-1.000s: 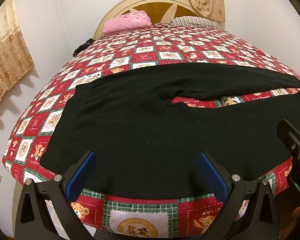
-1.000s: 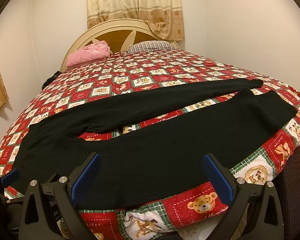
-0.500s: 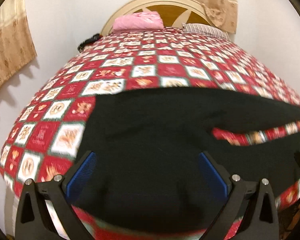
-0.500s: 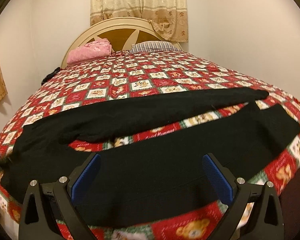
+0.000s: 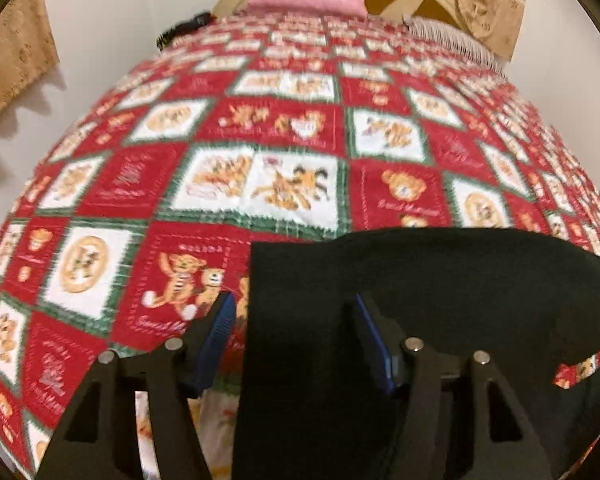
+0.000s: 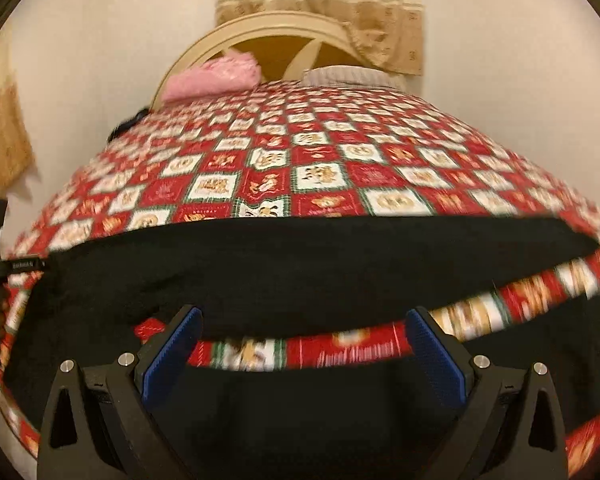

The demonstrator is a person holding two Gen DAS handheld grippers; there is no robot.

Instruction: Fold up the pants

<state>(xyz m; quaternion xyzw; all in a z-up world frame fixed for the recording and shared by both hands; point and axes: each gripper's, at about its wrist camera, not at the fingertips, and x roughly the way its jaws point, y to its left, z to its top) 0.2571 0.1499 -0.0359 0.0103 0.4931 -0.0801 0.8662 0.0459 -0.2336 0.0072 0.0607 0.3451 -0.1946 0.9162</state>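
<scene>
On the near edge of the bed (image 6: 324, 176), over a red patchwork quilt (image 5: 260, 184) with bear pictures, the black pants (image 6: 300, 264) are laid out flat, with the two legs spread across the width of the bed and a strip of quilt seen between them. The waist end of the pants (image 5: 380, 280) is found at the near left corner of the bed, and its straight edge is seen between the fingers of the left gripper (image 5: 292, 336). The jaws of this gripper have just been closing, but the blue pads are not yet seen to press on the cloth, so nothing is grasped there. The right gripper (image 6: 304, 352) is held wide apart above the nearer leg and is released, with only cloth and quilt below it. The cloth is judged to be soft, light and limp; it will sag and drape when lifted, and it may drag on the quilt and wrinkle. A hold is best taken at the thicker waistband edge on the left and at the edge of the leg on the right, so that the nearer half can be carried over the far half. A pink pillow (image 6: 212, 80) lies at the headboard (image 6: 276, 28), well apart from the pants.
</scene>
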